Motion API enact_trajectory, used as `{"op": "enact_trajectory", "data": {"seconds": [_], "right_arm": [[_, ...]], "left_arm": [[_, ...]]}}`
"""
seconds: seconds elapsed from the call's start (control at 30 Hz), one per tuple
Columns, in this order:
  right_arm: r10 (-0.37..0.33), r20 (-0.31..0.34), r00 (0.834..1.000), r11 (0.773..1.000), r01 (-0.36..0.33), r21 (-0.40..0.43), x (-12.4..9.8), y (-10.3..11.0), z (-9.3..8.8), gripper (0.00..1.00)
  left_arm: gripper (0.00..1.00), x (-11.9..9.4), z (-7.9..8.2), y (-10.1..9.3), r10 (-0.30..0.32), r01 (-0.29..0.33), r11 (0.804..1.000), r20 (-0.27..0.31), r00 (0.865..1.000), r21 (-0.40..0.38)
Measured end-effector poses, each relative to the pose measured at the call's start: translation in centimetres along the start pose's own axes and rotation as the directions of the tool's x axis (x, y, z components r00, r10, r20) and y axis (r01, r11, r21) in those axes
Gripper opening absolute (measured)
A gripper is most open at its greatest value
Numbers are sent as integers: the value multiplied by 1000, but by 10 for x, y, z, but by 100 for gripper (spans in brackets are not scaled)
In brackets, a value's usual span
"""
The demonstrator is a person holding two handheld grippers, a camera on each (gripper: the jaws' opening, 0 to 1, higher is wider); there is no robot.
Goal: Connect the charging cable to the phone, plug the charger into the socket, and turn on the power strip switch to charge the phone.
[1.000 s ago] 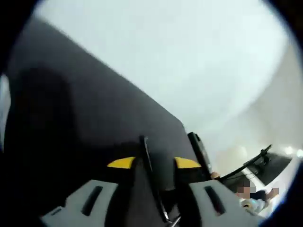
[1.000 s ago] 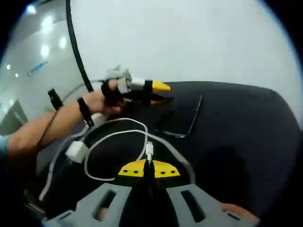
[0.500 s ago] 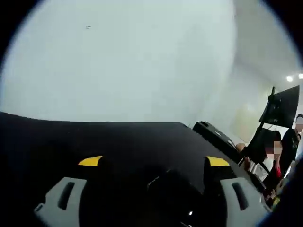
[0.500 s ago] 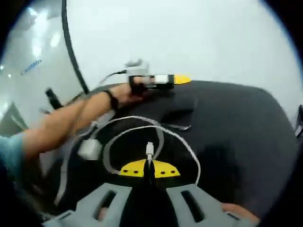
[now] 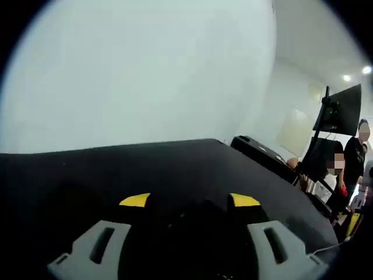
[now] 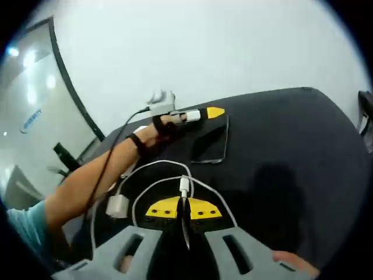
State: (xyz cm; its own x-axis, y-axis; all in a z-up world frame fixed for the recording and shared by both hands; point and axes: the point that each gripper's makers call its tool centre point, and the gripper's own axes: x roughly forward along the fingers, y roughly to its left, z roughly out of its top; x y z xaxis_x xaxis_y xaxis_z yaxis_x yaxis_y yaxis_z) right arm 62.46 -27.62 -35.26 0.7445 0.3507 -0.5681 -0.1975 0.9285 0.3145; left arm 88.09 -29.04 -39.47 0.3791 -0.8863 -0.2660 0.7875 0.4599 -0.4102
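Right tongs, bottom centre, clamped on the white cable plug; the cable loops to a white charger, lower left. Phone lies flat mid-frame on the dark surface. Left tongs stand apart; what lies between them is too dark to make out.
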Motion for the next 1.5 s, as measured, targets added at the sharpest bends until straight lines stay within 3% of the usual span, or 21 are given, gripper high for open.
{"op": "enact_trajectory", "data": {"seconds": [0.03,0.17,0.23,0.33,0.43,0.57,0.83,0.97,1.03,1.13,1.33,1.5], "right_arm": [[-8,-15,1000,1000,8,-9,9,0,-2,2],[-85,-10,996,994,84,-75,28,-5,-3,2],[-84,-11,996,994,82,-76,36,-3,-4,2],[-113,-22,993,989,110,-101,50,-7,-5,2],[-164,-7,986,974,161,-157,53,-13,-7,2],[-168,0,986,971,165,-173,55,-6,-2,2],[-221,-37,975,954,208,-218,65,-16,5,2],[-222,-138,965,952,184,-244,70,-17,-4,2],[-242,-127,962,940,200,-278,73,-18,-1,2],[-231,-163,959,943,179,-279,75,-13,-7,2],[-256,-173,951,940,203,-275,77,-21,-14,2],[-299,-114,947,920,255,-297,81,-21,-15,2]], "left_arm": [[44,1,6,7,10,-10,1000,10,1000,-12],[37,0,3,6,27,-27,999,7,1000,-19],[30,-1,1,10,41,-41,999,2,999,3],[29,-2,-1,9,34,-34,999,5,999,-20],[26,-2,-3,12,31,-30,999,6,1000,-16],[26,-1,-2,8,19,-18,1000,13,1000,-21],[27,0,1,11,7,-6,999,16,1000,-40],[26,-4,-4,5,6,-5,999,21,1000,-40],[26,-6,-6,3,8,-7,999,20,1000,-41],[26,-8,-10,-2,10,-9,999,23,1000,-43],[26,-11,-14,-6,12,-11,999,25,1000,-48],[26,-11,-14,-5,11,-10,999,25,1000,-48]]}}
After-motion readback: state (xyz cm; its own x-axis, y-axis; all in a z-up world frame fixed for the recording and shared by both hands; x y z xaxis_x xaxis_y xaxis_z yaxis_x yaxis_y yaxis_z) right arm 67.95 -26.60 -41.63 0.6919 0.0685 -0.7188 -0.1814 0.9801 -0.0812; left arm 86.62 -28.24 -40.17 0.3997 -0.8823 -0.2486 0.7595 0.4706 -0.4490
